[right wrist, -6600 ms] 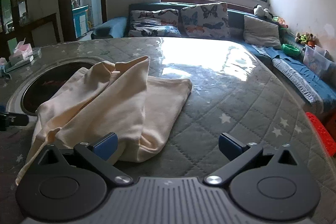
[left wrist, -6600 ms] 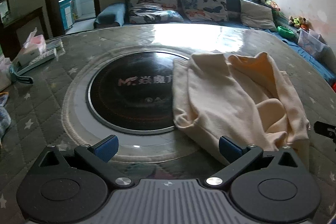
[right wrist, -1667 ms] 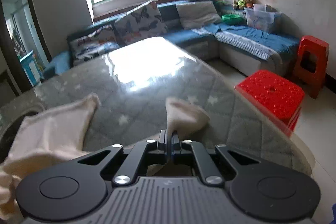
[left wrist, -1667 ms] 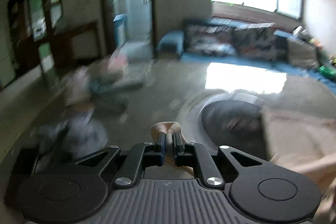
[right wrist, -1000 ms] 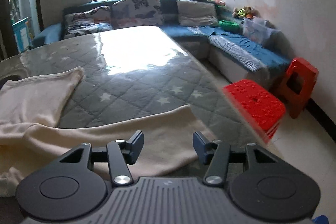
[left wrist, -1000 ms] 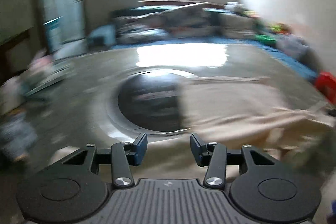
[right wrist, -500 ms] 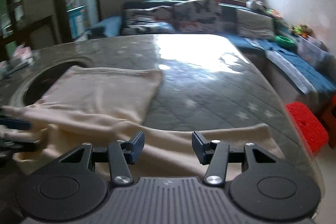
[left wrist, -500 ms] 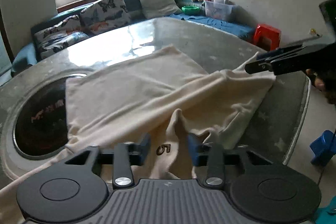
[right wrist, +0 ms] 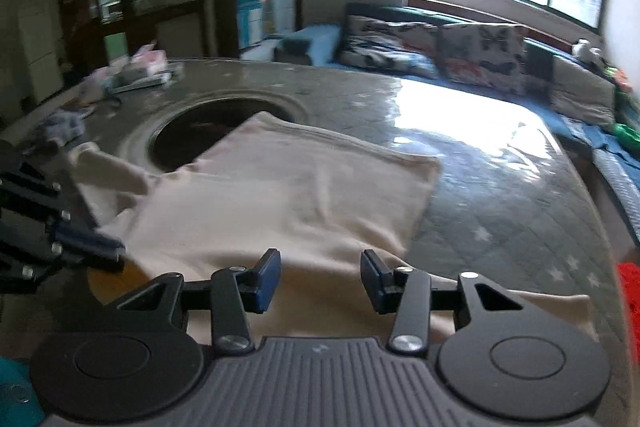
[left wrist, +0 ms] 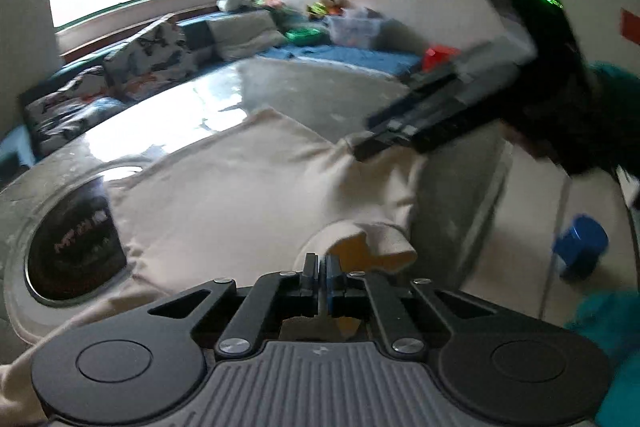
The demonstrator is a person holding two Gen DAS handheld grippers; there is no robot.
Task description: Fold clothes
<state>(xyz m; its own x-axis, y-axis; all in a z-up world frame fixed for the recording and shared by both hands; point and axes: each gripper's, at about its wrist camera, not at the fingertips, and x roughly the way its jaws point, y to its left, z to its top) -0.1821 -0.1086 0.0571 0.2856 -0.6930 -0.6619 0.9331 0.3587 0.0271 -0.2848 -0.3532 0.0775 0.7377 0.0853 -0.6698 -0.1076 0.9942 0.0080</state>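
Left gripper (left wrist: 322,269) jaws pressed together; right gripper (right wrist: 320,277) jaws apart.

each black gripper (right wrist: 319,275) has blue finger pads (right wrist: 269,279), silver screws, a ribbed grey base; teal sleeve (left wrist: 608,327).

Lettering on the cooktop

The black round cooktop (left wrist: 76,243) set in the table carries a pale logo, too blurred to read; nothing else legible.

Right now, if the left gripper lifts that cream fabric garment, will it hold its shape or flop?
Probably flop: the cream fabric garment already creases and bunches where the left gripper pinches it. It looks light, and may slide easily over the glossy quilted grey table.
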